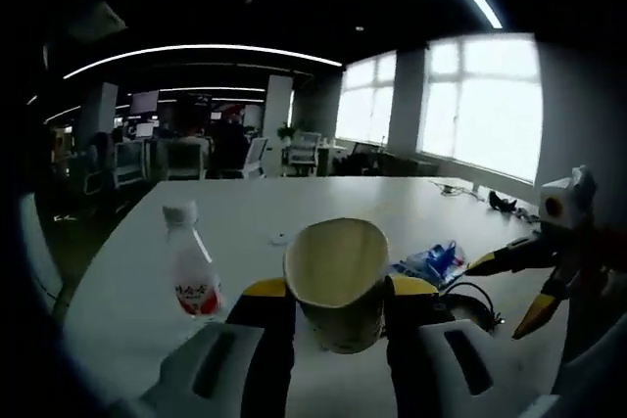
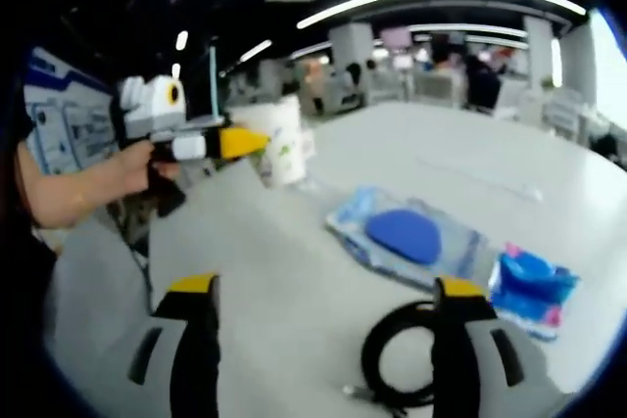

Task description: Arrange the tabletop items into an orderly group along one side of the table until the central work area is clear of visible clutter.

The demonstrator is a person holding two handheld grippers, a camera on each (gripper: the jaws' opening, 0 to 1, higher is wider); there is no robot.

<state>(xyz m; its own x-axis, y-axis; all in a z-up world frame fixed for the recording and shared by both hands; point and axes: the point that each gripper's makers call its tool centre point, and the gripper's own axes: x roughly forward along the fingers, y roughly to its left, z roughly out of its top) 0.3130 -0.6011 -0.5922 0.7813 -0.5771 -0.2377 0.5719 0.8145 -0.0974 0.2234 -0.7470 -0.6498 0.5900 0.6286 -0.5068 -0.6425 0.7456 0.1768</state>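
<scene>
A pale paper cup [image 1: 338, 281] stands upright between the yellow-tipped jaws of my left gripper [image 1: 338, 289], which is shut on it just above the white table [image 1: 323, 208]. In the right gripper view the same cup [image 2: 282, 139] appears at the far left with the left gripper [image 2: 250, 142] on it. My right gripper [image 2: 328, 291] is open over the table with nothing in it, and it also enters the left gripper view from the right [image 1: 505, 293]. A small white bottle with a red label [image 1: 193, 276] stands left of the cup.
A clear bag with a blue pad inside [image 2: 407, 237] lies ahead of my right jaws. A blue packet [image 2: 529, 286] and a coiled black cable [image 2: 402, 359] lie to its right. A person's hand [image 2: 127, 171] holds the left gripper. Office chairs and desks stand beyond the table.
</scene>
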